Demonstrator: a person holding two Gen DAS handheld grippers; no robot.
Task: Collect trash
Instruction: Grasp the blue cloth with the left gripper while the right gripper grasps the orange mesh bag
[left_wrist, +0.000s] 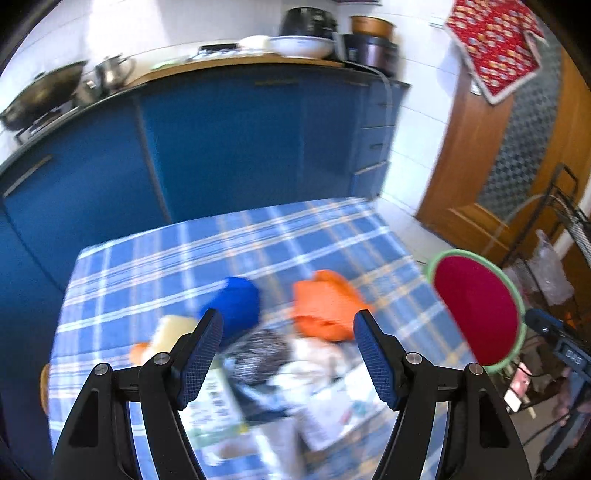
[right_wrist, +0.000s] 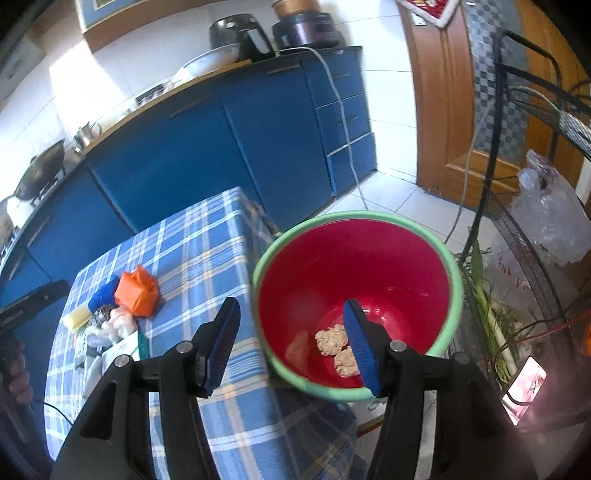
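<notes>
A pile of trash lies on the blue plaid tablecloth (left_wrist: 258, 236): an orange crumpled wrapper (left_wrist: 327, 306), a blue crumpled piece (left_wrist: 236, 302), a yellow piece (left_wrist: 173, 328), white tissue and printed paper (left_wrist: 314, 373). My left gripper (left_wrist: 288, 354) is open and empty, just above the pile. A red bucket with a green rim (right_wrist: 356, 299) stands beside the table's right edge, with two beige crumpled wads (right_wrist: 332, 339) in its bottom. My right gripper (right_wrist: 291, 347) is open and empty over the bucket's near rim. The pile also shows in the right wrist view (right_wrist: 136, 291).
Blue kitchen cabinets (left_wrist: 221, 147) run behind the table, with a wok (left_wrist: 40, 96), bowl and appliances on the counter. A wooden door (right_wrist: 450, 110) and a black wire rack (right_wrist: 532, 206) with plastic bags stand at the right. A white cable (right_wrist: 347, 140) hangs down the cabinets.
</notes>
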